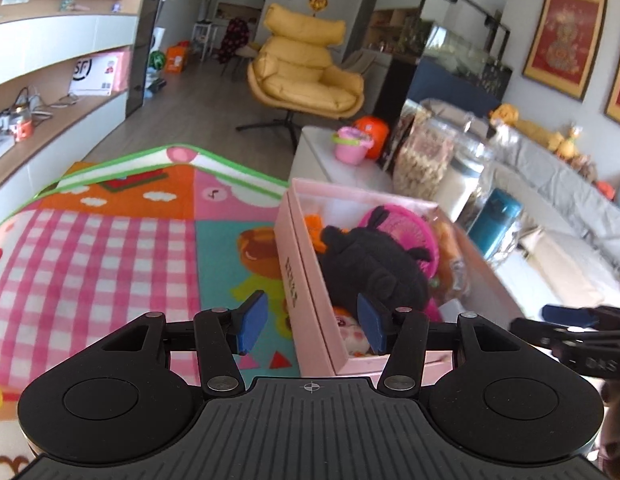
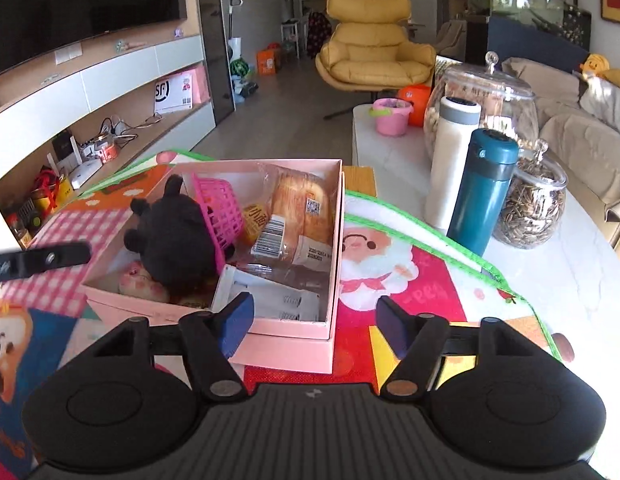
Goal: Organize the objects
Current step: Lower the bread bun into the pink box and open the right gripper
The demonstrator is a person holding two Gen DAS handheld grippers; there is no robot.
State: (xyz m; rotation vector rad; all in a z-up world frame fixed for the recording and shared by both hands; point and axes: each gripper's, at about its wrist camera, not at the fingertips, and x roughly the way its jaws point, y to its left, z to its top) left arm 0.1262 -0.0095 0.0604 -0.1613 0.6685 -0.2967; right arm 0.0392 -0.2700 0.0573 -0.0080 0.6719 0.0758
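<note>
I see the pink box (image 2: 310,344) on the play mat (image 2: 410,280) on the counter. Inside lie a black plush toy (image 2: 177,240) and bread (image 2: 297,208). My left gripper (image 1: 312,322) and right gripper (image 2: 314,320) have partly open jaws, holding nothing.

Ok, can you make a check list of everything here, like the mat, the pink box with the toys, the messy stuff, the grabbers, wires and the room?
Surface: colourful play mat lying over a white table.
Job's things: open pink box on the mat, holding a black plush toy, a pink basket, wrapped bread and a white packet.
Clutter: teal bottle, white bottle, seed jar, big glass jar, pink toy bucket.
Grippers: left gripper and right gripper both open and empty.
Cables: tangled wires on the wall shelf.
Surroundings: yellow armchair, sofa, television.
</note>
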